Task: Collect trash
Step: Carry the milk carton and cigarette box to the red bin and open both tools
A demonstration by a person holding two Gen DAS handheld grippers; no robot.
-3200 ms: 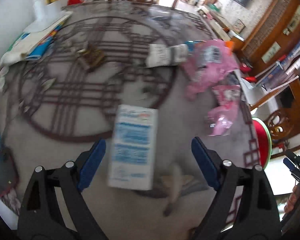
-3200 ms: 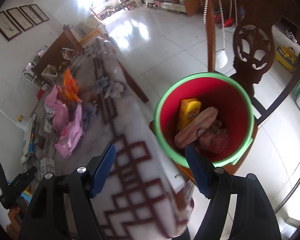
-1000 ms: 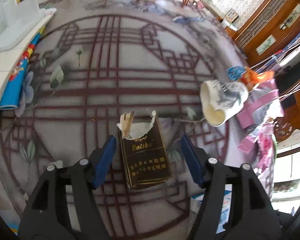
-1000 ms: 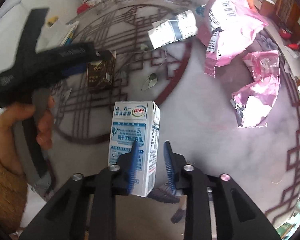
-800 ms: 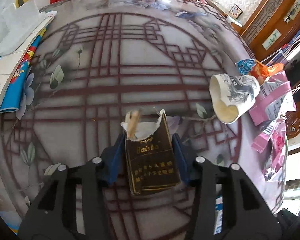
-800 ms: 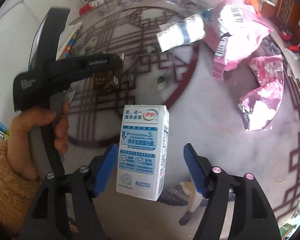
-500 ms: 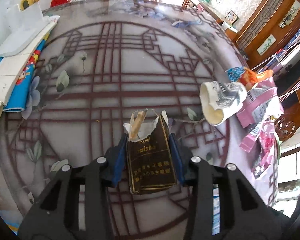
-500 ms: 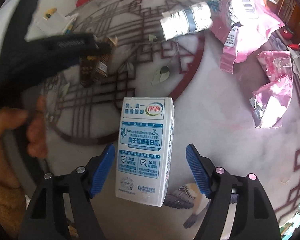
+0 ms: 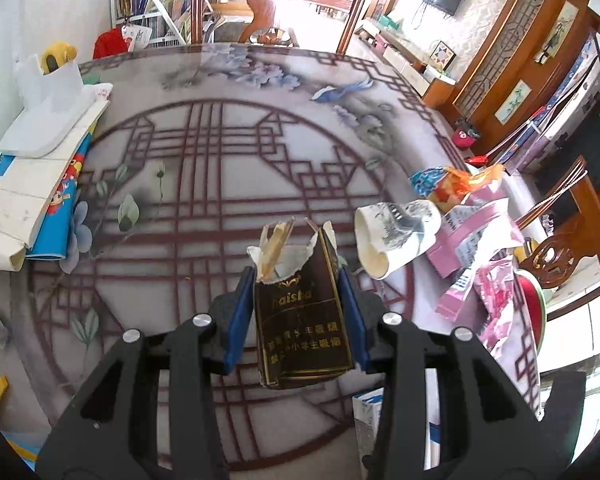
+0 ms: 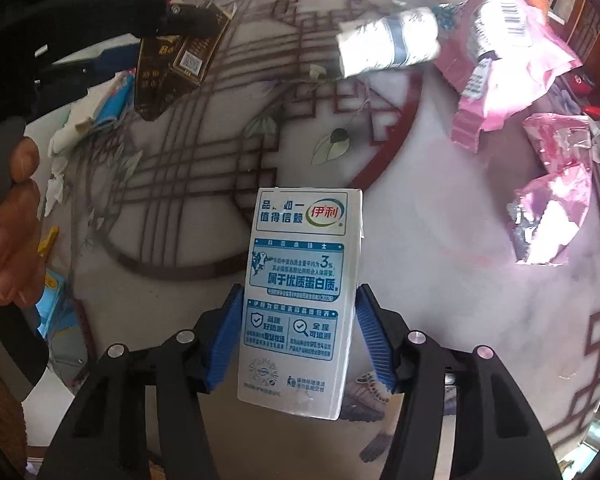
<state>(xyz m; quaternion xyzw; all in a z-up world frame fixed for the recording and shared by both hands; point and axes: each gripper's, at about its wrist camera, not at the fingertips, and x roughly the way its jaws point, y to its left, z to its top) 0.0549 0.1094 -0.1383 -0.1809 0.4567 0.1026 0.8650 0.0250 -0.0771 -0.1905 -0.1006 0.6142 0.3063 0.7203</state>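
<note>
Left gripper [image 9: 298, 312]: jaws closed on the cigarette pack [image 9: 302, 332], blue pads pressed against both its long sides; pack clear of the table [image 9: 220, 168].
Cigarette pack: dark brown with gold print, top torn open, paper lining and a pale scrap sticking out above the pads. Also seen from the right wrist view, hanging under the left tool.
Right gripper [image 10: 298, 336]: jaws have just been closing, with the milk carton [image 10: 300, 300] between them; pads sit at its two sides near the lower half. Right pad appears to touch; contact on the left side looks slight, so the grip is judged made but not firm.
Milk carton: white and blue, upright in the view, near the table edge closest to the person.
Remaining trash: paper cup [image 9: 396, 236] on its side, pink wrappers [image 9: 480, 248] piled just beside it, orange snack packet [image 9: 456, 184] behind them.
Bin: red bucket [image 9: 534, 312], only its rim showing past the table's right edge.
Risk, pack: the loose scrap in the torn top may drop out when tilted; thin card may buckle under the pads.
Risk, carton: held low, it may pivot or slip when lifted.
Risk, both: two tools work close together and may knock each other on the way to the bucket.
</note>
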